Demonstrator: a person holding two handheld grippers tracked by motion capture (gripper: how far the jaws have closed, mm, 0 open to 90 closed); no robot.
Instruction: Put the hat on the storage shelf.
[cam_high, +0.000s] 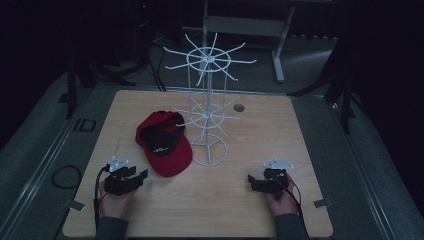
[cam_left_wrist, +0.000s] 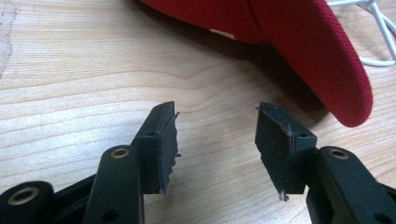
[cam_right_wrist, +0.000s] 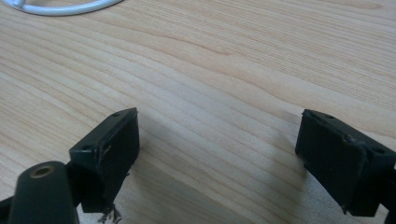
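The bench (cam_high: 280, 150) is a pale wood-grain board with rounded corners, its surface smooth and streaked with long, wavy grain lines. Dark grey flooring surrounds it on every side. A small round grey disc (cam_high: 239, 107) is set into the bench near its far edge.

A red cap (cam_high: 162, 142) of ribbed fabric lies left of centre, its black lining turned up and its curved brim pointing toward the near side. Just right of it stands a white wire rack (cam_high: 209, 107), a thin upright post on a ring base, with two tiers of spoke-like hooks fanning outward. The cap's right edge lies close beside the rack's base ring.

The near half of the bench is bare wood between the two hands, and the whole right side is open board out to the edge.

The left tongs (cam_high: 131, 178), black and blocky with worn, frayed pads, rest low over the bench at the near left, jaws moderately apart and holding nothing; in the left gripper view the cap's brim (cam_left_wrist: 327, 60) lies just beyond them. The right tongs (cam_high: 257, 184) sit at the near right, jaws spread wide and empty over bare wood, well apart from the rack's base.
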